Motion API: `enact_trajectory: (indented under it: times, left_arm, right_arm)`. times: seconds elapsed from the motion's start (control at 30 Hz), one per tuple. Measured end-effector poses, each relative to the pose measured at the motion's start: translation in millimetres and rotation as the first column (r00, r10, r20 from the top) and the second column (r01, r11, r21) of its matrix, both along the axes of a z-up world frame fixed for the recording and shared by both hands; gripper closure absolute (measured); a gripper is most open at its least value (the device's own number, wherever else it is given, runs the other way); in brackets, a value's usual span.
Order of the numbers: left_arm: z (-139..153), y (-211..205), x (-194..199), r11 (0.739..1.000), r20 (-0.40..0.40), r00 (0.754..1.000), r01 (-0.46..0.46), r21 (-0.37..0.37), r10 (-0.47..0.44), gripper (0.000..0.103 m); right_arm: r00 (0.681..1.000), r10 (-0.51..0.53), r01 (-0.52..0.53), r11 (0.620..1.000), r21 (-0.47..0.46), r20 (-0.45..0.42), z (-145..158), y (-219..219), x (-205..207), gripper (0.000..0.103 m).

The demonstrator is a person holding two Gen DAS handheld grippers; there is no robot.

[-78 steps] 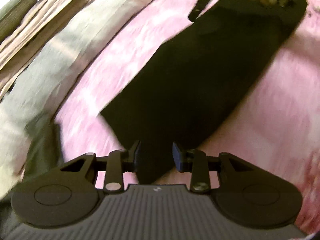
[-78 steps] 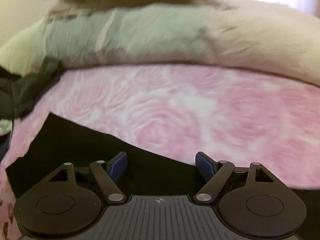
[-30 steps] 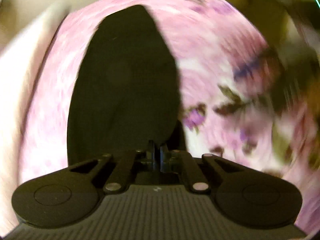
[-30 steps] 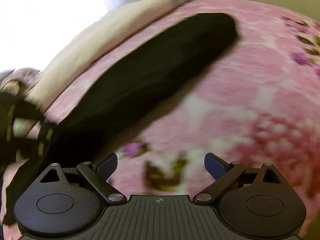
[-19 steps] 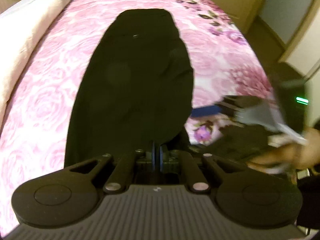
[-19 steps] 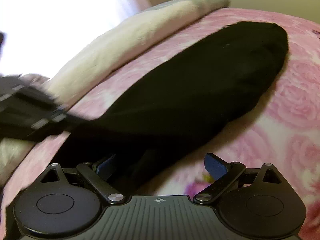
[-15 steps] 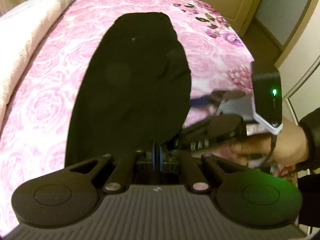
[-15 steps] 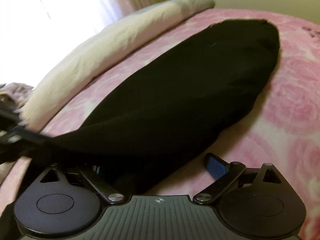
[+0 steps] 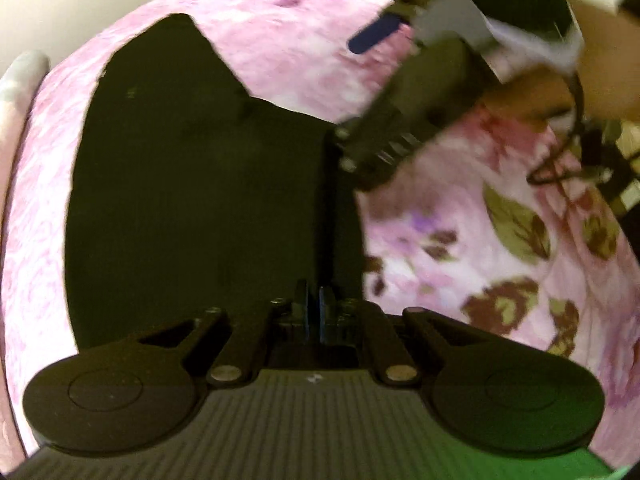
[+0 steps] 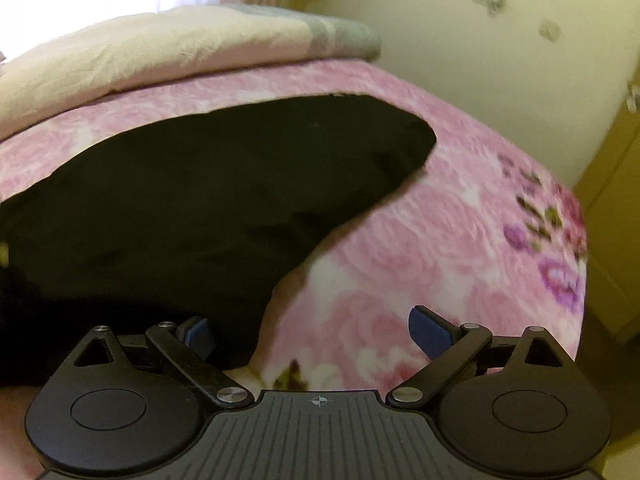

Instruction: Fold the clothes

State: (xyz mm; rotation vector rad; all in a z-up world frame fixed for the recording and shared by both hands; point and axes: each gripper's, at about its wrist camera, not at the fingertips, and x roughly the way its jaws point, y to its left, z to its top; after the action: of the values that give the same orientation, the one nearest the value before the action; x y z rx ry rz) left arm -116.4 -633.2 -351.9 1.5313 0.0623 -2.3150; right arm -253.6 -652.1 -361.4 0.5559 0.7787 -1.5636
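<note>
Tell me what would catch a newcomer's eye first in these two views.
The black garment dominates both views, spread flat across the pink rose-print bedspread. The left gripper is shut on its near edge, while the right gripper hangs open at the garment's right side. A rolled cream and grey quilt lies along the bed's far side.

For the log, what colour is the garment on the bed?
Plain black garment, clearest in the right wrist view.

Left wrist view low along the black garment [image 9: 192, 184] lengthwise, right wrist view close at its edge, both sharing the pink bed [image 10: 460, 240], perhaps from adjacent sides
</note>
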Motion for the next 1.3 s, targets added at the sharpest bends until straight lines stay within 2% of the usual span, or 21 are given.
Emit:
enact_trajectory:
  times: [0.13,0.23,0.33,0.43,0.53,0.7,0.73,0.77,0.8,0.9,0.93,1.07,1.1,1.17,1.23,1.3]
  left_arm:
    - [-5.9,11.8,-2.5,1.000,0.042,0.999,0.004,-0.015,-0.004,0.092]
    - [5.9,10.2,-10.1,0.999,-0.002,1.000,-0.031,-0.015,0.031,0.087]
    - [20.0,6.5,-19.6,0.997,-0.061,0.996,-0.072,-0.011,0.071,0.074]
    - [31.4,0.6,-31.0,0.994,-0.114,0.987,-0.113,-0.004,0.111,0.073]
    - [16.0,-21.1,-51.2,0.986,-0.123,0.978,-0.163,0.043,0.168,0.073]
    - [-22.1,-40.5,-66.8,0.968,-0.045,0.976,-0.206,0.140,0.214,0.074]
    - [-24.9,-40.4,-65.6,0.967,-0.040,0.975,-0.211,0.145,0.219,0.074]
    - [-26.6,-40.4,-64.4,0.965,-0.037,0.974,-0.216,0.148,0.224,0.074]
    - [-26.6,-40.8,-63.8,0.963,-0.035,0.973,-0.222,0.151,0.229,0.074]
    - [-27.5,-41.9,-64.8,0.959,-0.024,0.970,-0.233,0.162,0.240,0.074]
    - [-27.0,-43.1,-66.0,0.957,-0.019,0.970,-0.234,0.169,0.241,0.073]
    - [-21.3,-49.5,-67.5,0.947,-0.011,0.969,-0.239,0.214,0.247,0.072]
    - [-16.8,-51.6,-65.4,0.943,-0.018,0.968,-0.238,0.232,0.249,0.072]
    - [-1.6,-56.3,-60.7,0.939,-0.067,0.964,-0.235,0.250,0.259,0.073]
    - [13.5,-63.7,-56.9,0.936,-0.129,0.948,-0.255,0.241,0.291,0.073]
    - [22.3,-73.8,-53.5,0.930,-0.167,0.928,-0.295,0.218,0.333,0.073]
  right_arm:
    - [0.988,-0.119,0.106,0.986,0.128,0.095,0.3,3.1,-15.3,0.007]
    - [0.974,-0.110,0.090,0.990,0.108,0.199,14.1,11.9,-40.9,0.007]
    - [0.949,-0.086,0.067,0.995,0.072,0.304,26.6,9.6,-66.5,0.007]
    - [0.909,-0.086,0.066,0.996,0.063,0.409,22.5,-38.8,-91.3,0.007]
    - [0.857,-0.084,0.065,0.996,0.053,0.508,18.4,-87.1,-116.1,0.007]
    - [0.756,-0.086,0.068,0.996,0.052,0.649,8.0,-168.5,-156.6,0.008]
    - [0.747,-0.102,0.070,0.995,0.075,0.657,-0.3,-186.2,-163.2,0.028]
    - [0.741,-0.116,0.067,0.993,0.100,0.661,-6.7,-201.9,-168.0,0.043]
    - [0.747,-0.119,0.054,0.992,0.118,0.654,-10.5,-216.5,-170.6,0.043]
    - [0.820,-0.029,-0.025,0.996,0.087,0.571,-10.2,-247.2,-166.7,0.043]
    - [0.824,-0.030,-0.029,0.995,0.095,0.566,-11.2,-253.4,-165.8,0.042]
    - [0.787,-0.124,0.020,0.984,0.176,0.605,-6.1,-251.2,-172.9,0.040]
    - [0.793,-0.128,0.025,0.984,0.177,0.596,1.6,-246.9,-173.7,0.040]
    - [0.823,-0.103,0.025,0.989,0.146,0.558,22.3,-237.6,-174.1,0.040]
    - [0.865,-0.041,0.008,0.998,0.068,0.501,45.9,-234.2,-172.9,0.040]
    - [0.891,0.016,-0.016,1.000,-0.004,0.453,65.5,-240.4,-172.9,0.040]
